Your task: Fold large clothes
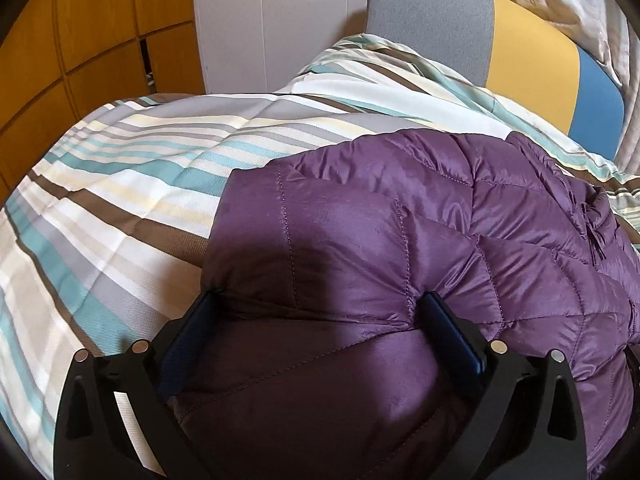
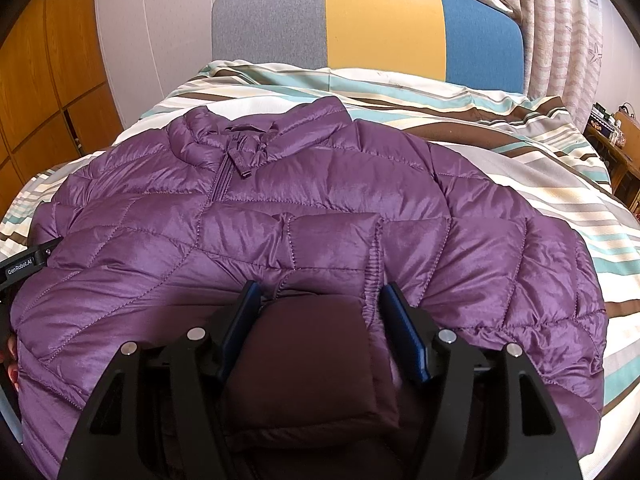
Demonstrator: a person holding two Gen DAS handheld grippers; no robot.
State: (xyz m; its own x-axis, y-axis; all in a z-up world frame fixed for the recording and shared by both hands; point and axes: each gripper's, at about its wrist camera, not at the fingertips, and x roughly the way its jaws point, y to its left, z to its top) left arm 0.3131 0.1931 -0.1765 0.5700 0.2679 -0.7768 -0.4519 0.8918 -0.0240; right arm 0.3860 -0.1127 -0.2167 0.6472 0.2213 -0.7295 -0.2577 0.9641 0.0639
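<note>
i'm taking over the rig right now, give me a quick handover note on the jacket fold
Left gripper: open wide, fingers straddling a folded-in sleeve, not pinching it.
Right gripper: fingers either side of the other sleeve's cuff; whether they pinch it is unclear.
Purple puffer jacket: lies front up on the striped bedding, zipped, collar toward the headboard.
Done: both sleeves brought over the front.
Left: settle the right sleeve, fold the body up.
</note>
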